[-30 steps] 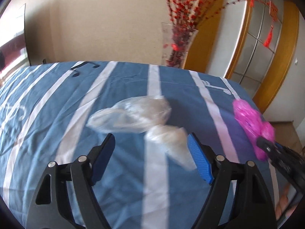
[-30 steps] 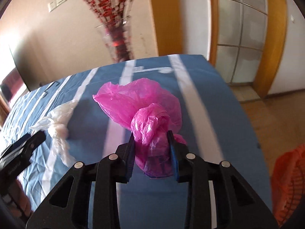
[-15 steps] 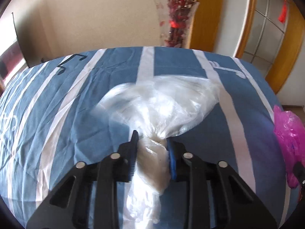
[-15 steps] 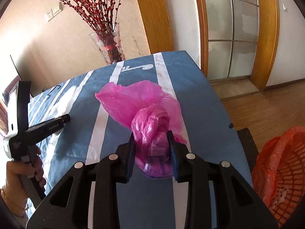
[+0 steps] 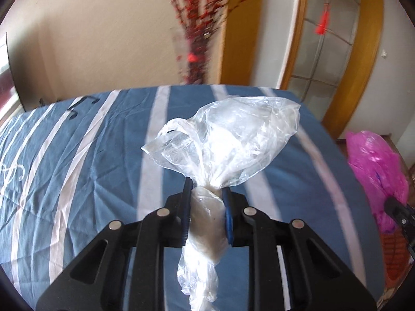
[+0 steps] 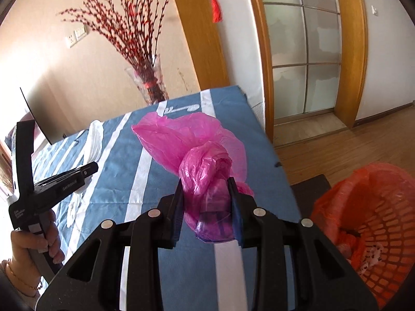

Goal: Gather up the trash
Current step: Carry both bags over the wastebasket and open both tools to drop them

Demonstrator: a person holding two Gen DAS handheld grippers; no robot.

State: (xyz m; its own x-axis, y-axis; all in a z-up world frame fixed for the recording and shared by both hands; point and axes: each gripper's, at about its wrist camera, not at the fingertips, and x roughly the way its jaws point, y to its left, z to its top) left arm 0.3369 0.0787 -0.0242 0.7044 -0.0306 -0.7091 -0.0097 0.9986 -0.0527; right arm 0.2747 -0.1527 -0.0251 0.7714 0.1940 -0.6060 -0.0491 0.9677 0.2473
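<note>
My left gripper [image 5: 206, 189] is shut on the neck of a clear plastic bag [image 5: 233, 134] and holds it above the blue striped table [image 5: 103, 160]. My right gripper [image 6: 206, 184] is shut on a knotted pink plastic bag [image 6: 197, 142] and holds it above the table's right part [image 6: 124, 165]. The pink bag also shows at the right edge of the left wrist view [image 5: 376, 160]. An orange trash basket [image 6: 376, 223] with an orange liner stands on the floor right of the table. The left gripper's body, in a hand, shows at the left of the right wrist view [image 6: 52, 181].
A glass vase with red-berried branches [image 6: 150, 83] stands behind the table's far edge. A wooden-framed glass door [image 6: 303, 59] and wooden floor [image 6: 350, 142] lie to the right. A dark screen [image 5: 13, 77] is at the far left.
My left gripper closed on the clear bag and lifted it off the table. My right gripper swung right with the pink bag, bringing the orange basket into view.
</note>
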